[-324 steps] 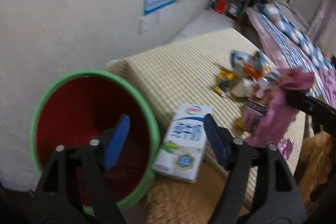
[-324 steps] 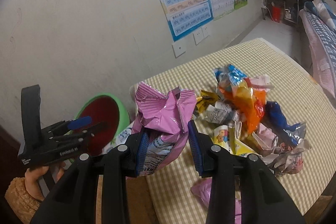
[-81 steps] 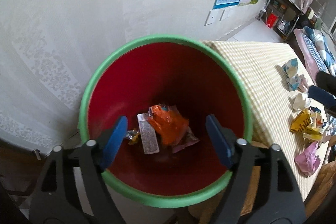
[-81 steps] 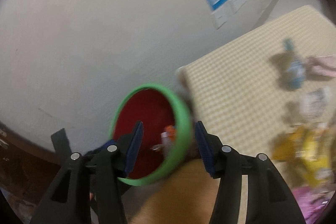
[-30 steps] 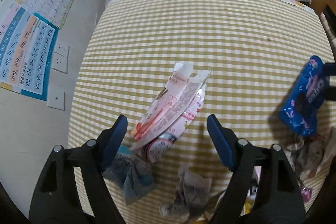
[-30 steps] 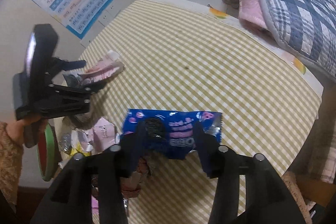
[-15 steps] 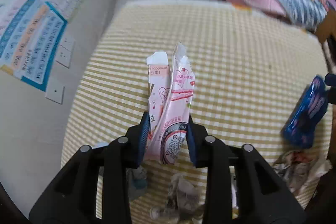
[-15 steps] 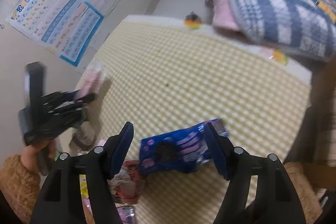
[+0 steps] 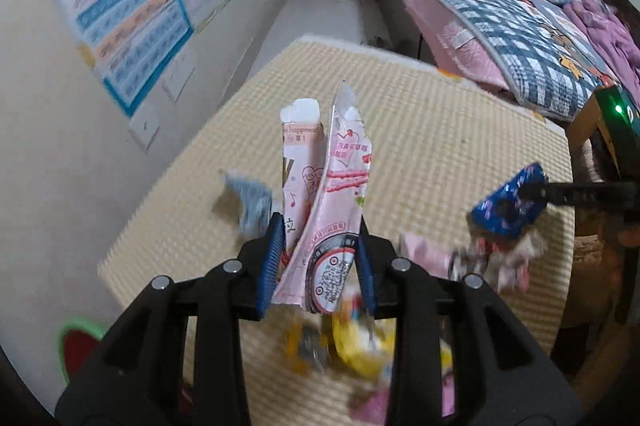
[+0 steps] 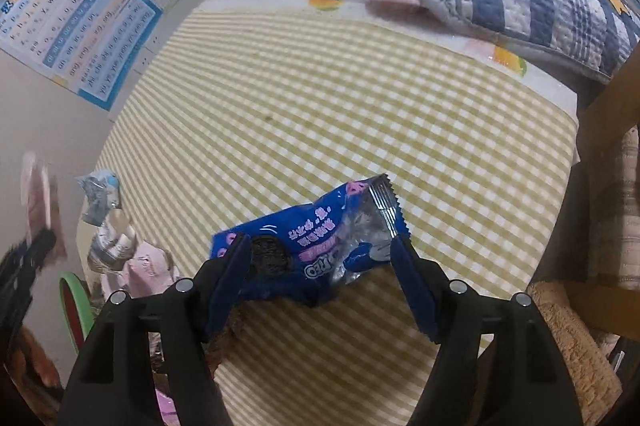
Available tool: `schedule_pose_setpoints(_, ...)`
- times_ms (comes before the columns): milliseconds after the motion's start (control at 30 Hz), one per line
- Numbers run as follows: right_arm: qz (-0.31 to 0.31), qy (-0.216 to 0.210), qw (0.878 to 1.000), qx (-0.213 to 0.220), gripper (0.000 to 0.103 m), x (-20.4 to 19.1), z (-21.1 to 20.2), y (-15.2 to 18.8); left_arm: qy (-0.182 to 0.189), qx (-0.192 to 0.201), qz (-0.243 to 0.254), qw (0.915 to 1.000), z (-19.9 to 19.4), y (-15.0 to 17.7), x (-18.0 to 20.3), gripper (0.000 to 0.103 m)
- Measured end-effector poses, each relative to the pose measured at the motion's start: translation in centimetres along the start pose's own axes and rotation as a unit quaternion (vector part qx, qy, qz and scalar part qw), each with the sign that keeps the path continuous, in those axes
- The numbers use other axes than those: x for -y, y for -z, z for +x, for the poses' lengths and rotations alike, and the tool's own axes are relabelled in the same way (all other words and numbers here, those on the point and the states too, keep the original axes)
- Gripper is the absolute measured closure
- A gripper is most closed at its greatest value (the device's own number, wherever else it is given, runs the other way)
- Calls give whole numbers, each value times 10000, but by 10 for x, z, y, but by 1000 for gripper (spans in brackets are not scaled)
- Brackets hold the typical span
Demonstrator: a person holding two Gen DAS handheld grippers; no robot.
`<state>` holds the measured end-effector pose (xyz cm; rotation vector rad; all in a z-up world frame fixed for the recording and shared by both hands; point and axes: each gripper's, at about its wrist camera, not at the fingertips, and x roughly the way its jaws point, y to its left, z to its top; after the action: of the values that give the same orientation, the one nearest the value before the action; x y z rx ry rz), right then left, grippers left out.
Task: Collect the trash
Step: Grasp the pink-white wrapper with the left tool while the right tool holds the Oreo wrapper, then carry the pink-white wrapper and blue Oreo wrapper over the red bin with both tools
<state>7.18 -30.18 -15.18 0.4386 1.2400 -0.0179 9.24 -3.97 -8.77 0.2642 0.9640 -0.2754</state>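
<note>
The left hand-held gripper (image 9: 320, 258) is clamped on a torn pink snack wrapper (image 9: 332, 210), lifted above the checked bench (image 9: 440, 146). The right hand-held gripper (image 10: 320, 278) grips a blue cookie wrapper (image 10: 316, 238). Litter near the left gripper is blurred; the green-rimmed bin (image 9: 76, 346) is cut off.

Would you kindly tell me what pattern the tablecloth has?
The tablecloth has a yellow-green and white gingham check, clearest in the right wrist view.

Readable print on two snack wrappers and a wall chart

The pink wrapper (image 9: 328, 210) carries "happiness!" near its torn top, with Chinese characters too small to read. The blue wrapper (image 10: 316, 238) shows the upside-down letters "REO". The wall chart (image 10: 76, 26) bears rows of letters, blurred beyond reading.
</note>
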Motion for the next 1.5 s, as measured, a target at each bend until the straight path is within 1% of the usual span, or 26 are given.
schedule_pose_setpoints(33, 17, 1, 10000, -10, 40, 0, 2, 0, -27, -26, -48, 10000, -1, 7, -1, 71)
schedule_pose_setpoints(67, 36, 7, 10000, -34, 51, 0, 4, -1, -46, -45, -79, 9999, -2, 15, -1, 71)
schedule_pose_setpoints(100, 59, 21, 9999, -88, 63, 2, 7, 0, -55, -74, -129, 9999, -4, 23, -3, 71)
schedule_pose_setpoints(167, 90, 48, 9999, -109, 79, 2, 10, 0, -64, -77, -209, 9997, -10, 36, -4, 71)
schedule_pose_setpoints(200, 94, 26, 9999, -88, 93, 2, 10, 0, -76, -68, -257, 9996, -13, 41, -6, 71)
schedule_pose_setpoints(267, 163, -177, 9997, -31, 98, 0, 8, -1, -92, -57, -337, 9994, -18, 51, -10, 71)
schedule_pose_setpoints(300, 177, -241, 9995, 26, 99, -1, 6, 0, -79, -61, -401, 9991, -20, 57, -13, 71)
schedule_pose_setpoints(500, 48, -583, 9952, 787, 100, -18, -30, -3, -65, 5, -688, 9976, -31, 71, -29, 71)
schedule_pose_setpoints(567, 9, -660, 9933, 949, 100, -23, -39, -2, -43, 42, -752, 9972, -34, 74, -32, 71)
schedule_pose_setpoints(667, -78, -692, 9909, 1149, 100, -31, -52, 2, 6, 118, -837, 9964, -39, 77, -37, 71)
schedule_pose_setpoints(767, -96, -841, 9881, 1285, 100, -34, -67, 8, 35, 177, -935, 9955, -42, 81, -43, 71)
schedule_pose_setpoints(933, -321, -1036, 9817, 1564, 100, -66, -93, 21, 48, 247, -1050, 9942, -48, 90, -54, 71)
schedule_pose_setpoints(1067, -423, -1206, 9781, 1645, 100, -88, -105, 36, -13, 262, -1114, 9934, -52, 97, -64, 71)
schedule_pose_setpoints(1200, -482, -1344, 9771, 1575, 99, -106, -109, 53, -37, 220, -1196, 9926, -54, 108, -73, 71)
schedule_pose_setpoints(1333, -650, -1379, 9770, 1490, 99, -125, -110, 68, -77, 161, -1214, 9924, -56, 118, -78, 71)
schedule_pose_setpoints(1500, -854, -1413, 9764, 1392, 99, -144, -105, 78, -146, 175, -1317, 9910, -61, 127, -86, 71)
